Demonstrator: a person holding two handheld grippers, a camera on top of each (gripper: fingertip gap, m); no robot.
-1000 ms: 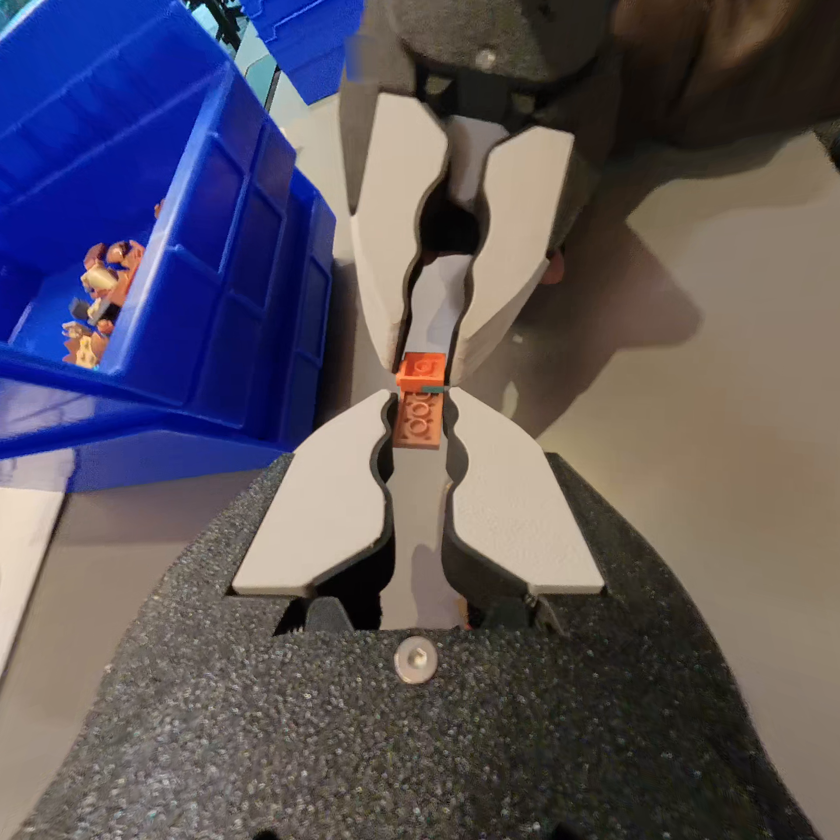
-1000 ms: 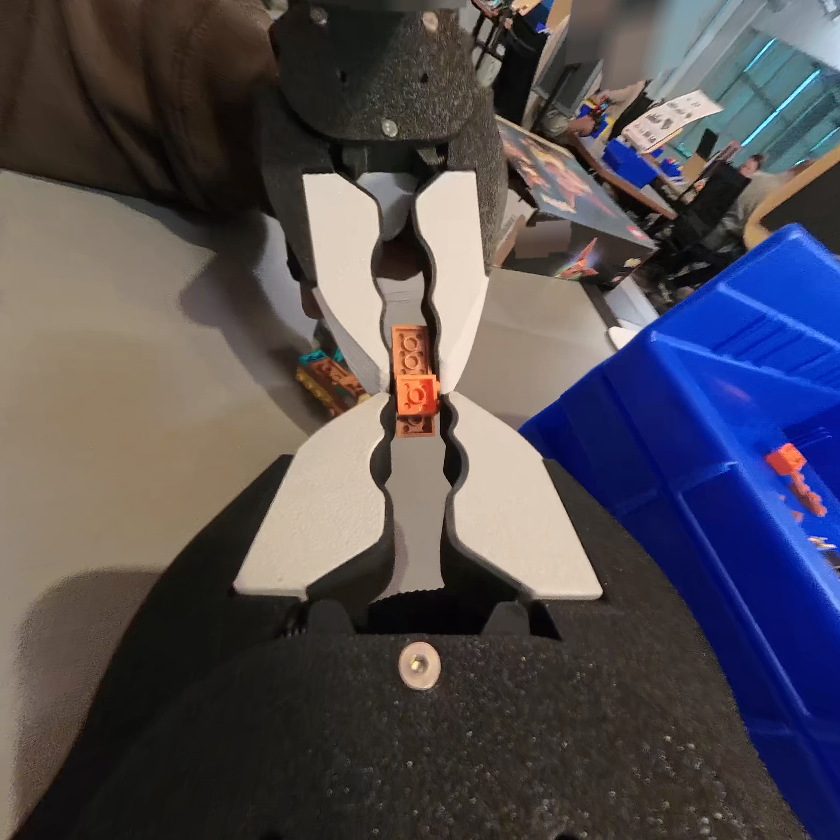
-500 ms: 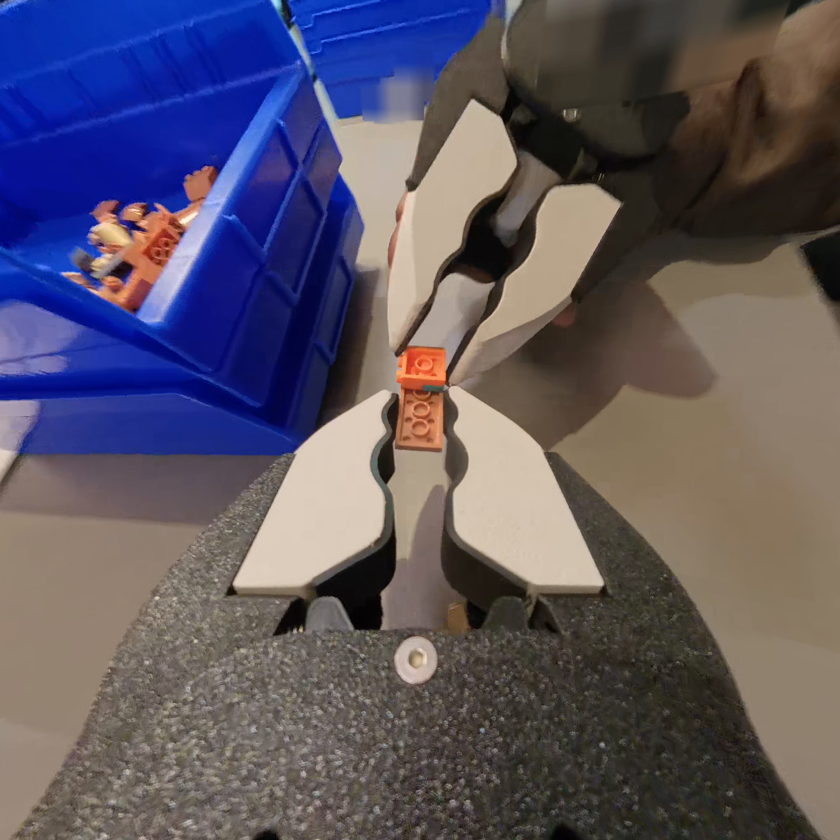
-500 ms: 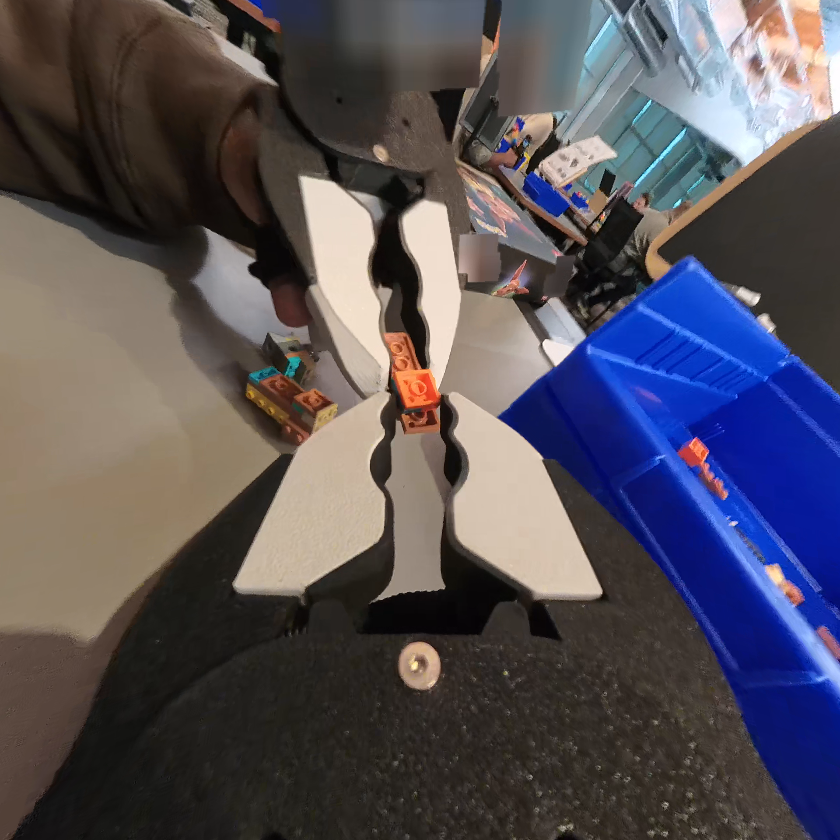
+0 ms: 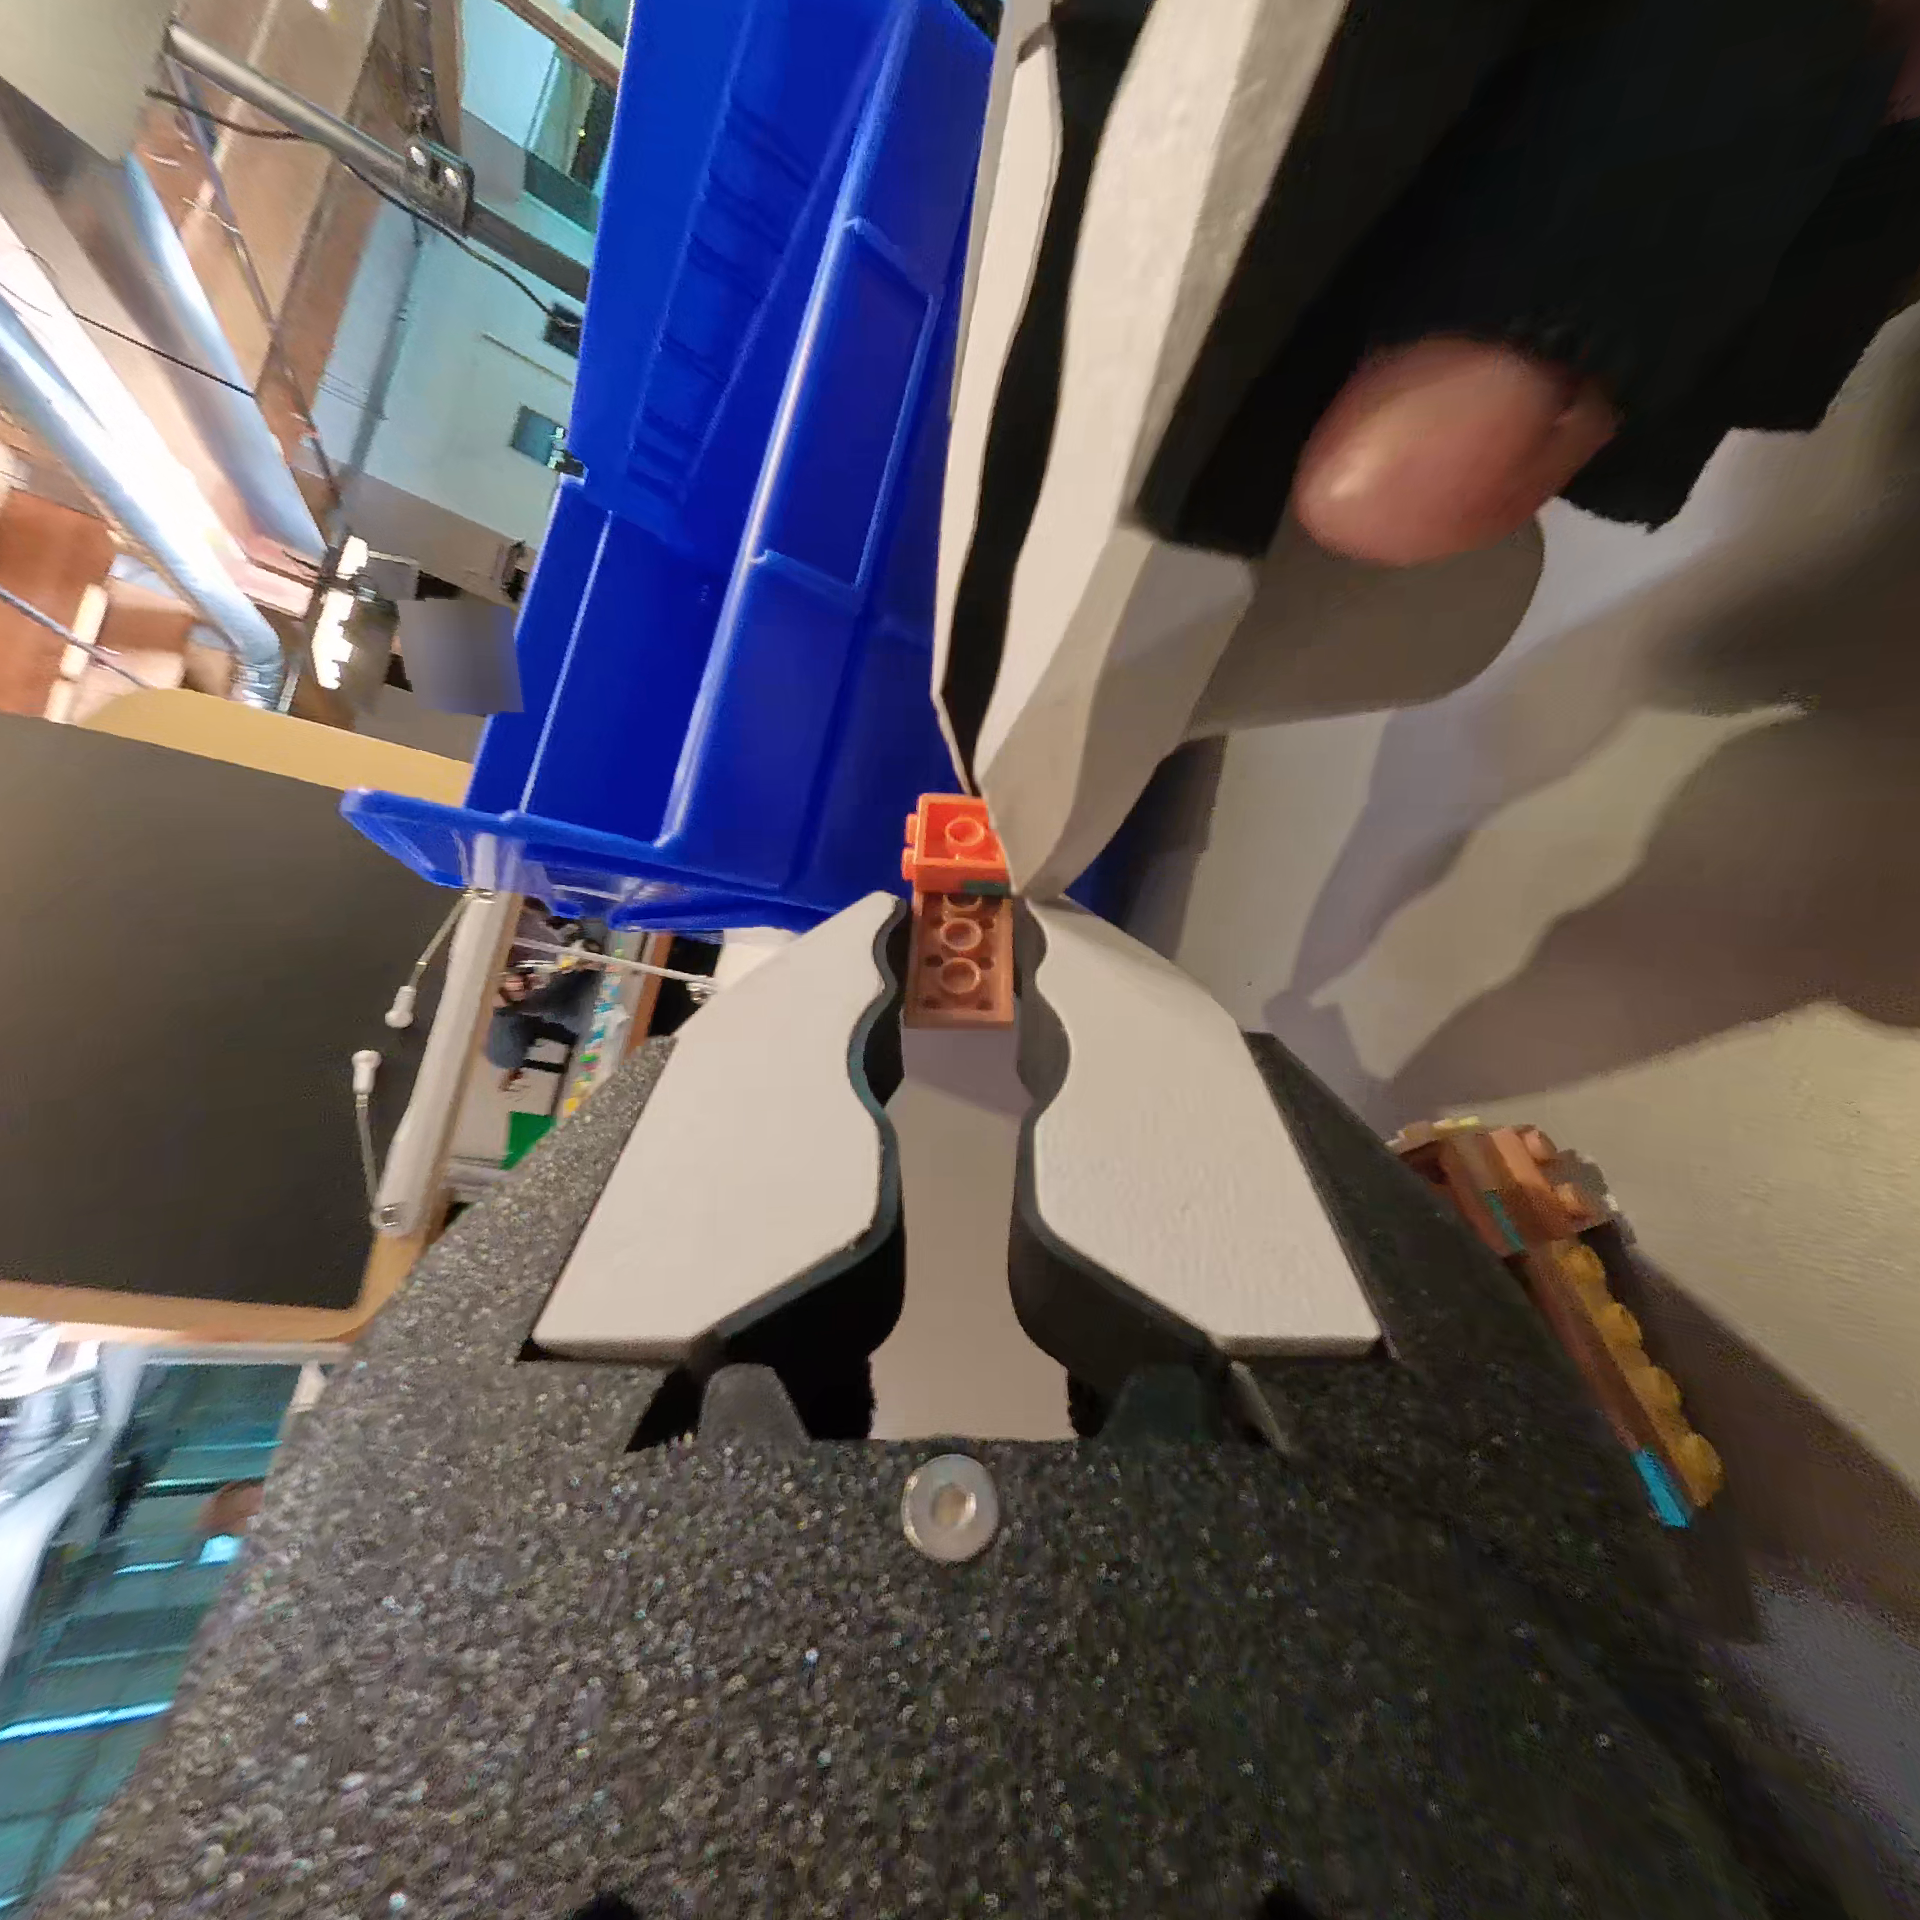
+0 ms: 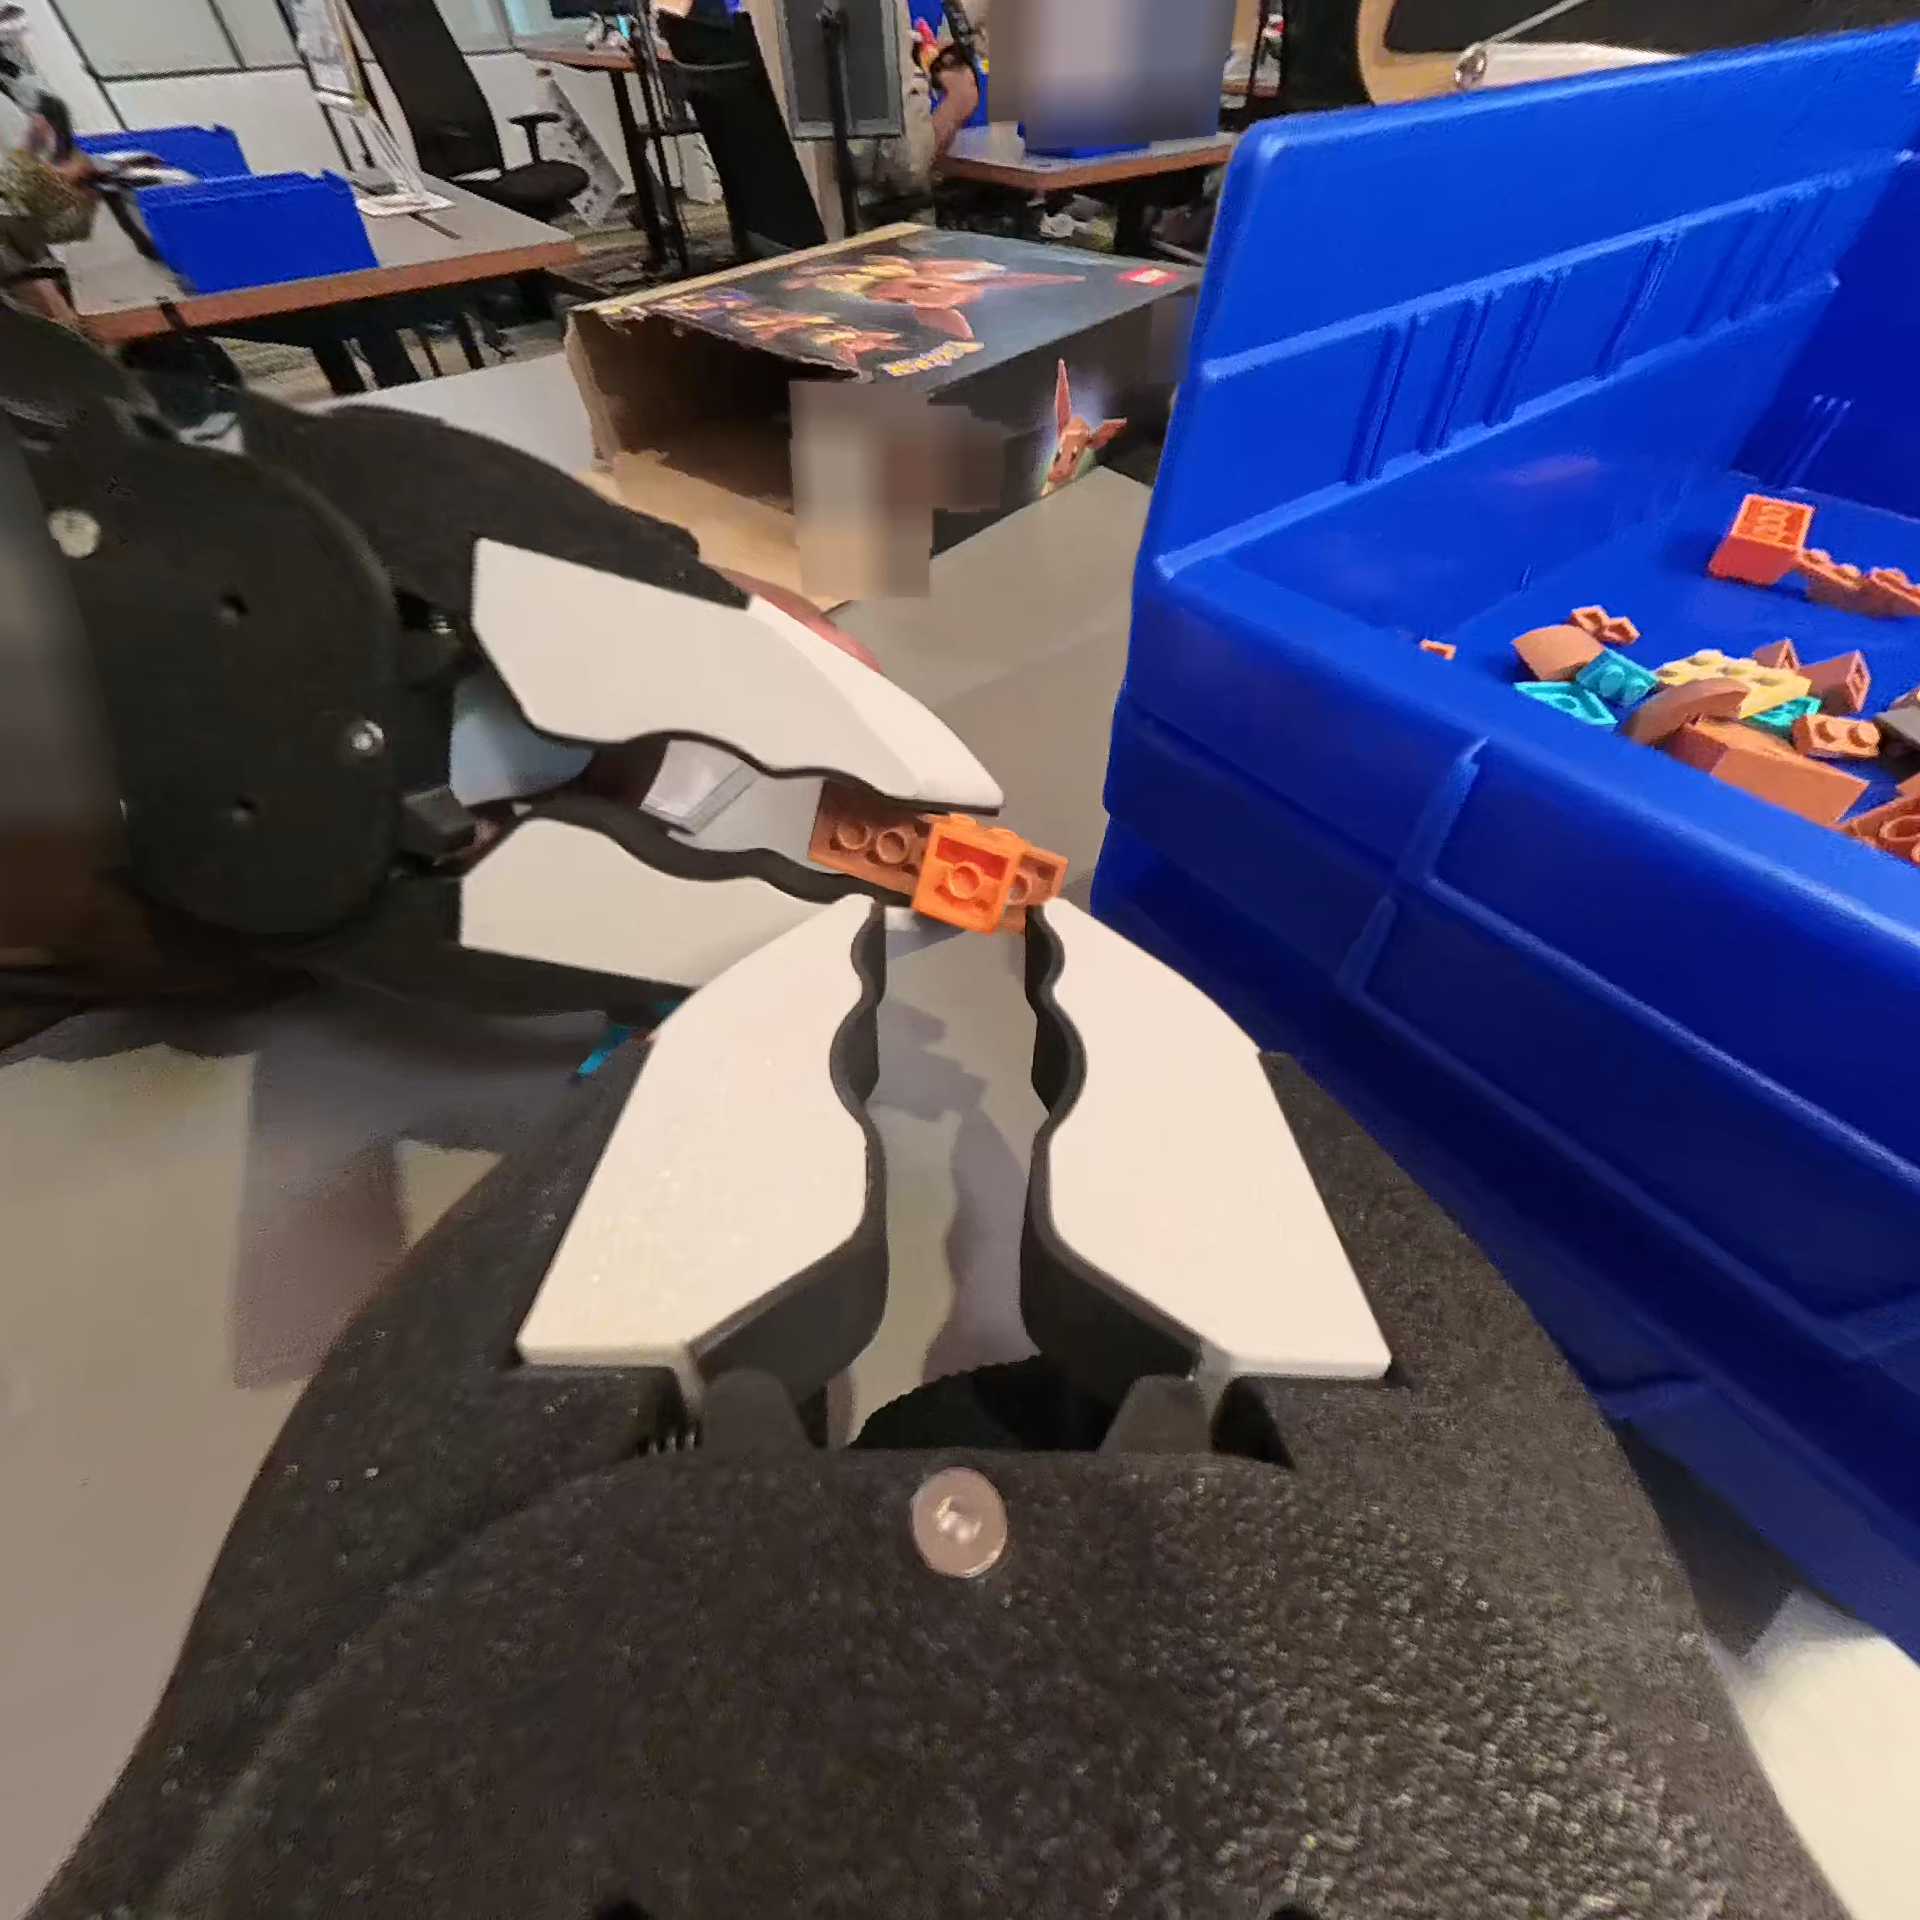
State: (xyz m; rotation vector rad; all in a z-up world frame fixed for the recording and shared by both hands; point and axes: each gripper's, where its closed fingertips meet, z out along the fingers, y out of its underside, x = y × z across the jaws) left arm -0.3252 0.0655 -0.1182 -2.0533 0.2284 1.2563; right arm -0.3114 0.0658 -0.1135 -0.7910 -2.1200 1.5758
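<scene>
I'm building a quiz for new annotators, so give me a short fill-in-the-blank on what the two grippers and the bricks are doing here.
1. The left gripper is shut on a long ____ brick.
2. A small orange brick sits at the far end of it, at the tips of the ____ gripper.
3. Loose bricks lie inside the ____ bin.
4. A brown and yellow brick assembly lies on the grey ____.

Missing words: brown; right; blue; table

Orange brick (image 6: 966, 883) on a brown plate (image 5: 961, 966), blue bin (image 6: 1455, 935), grey-fingered black hand-held gripper (image 5: 961, 920)
</scene>
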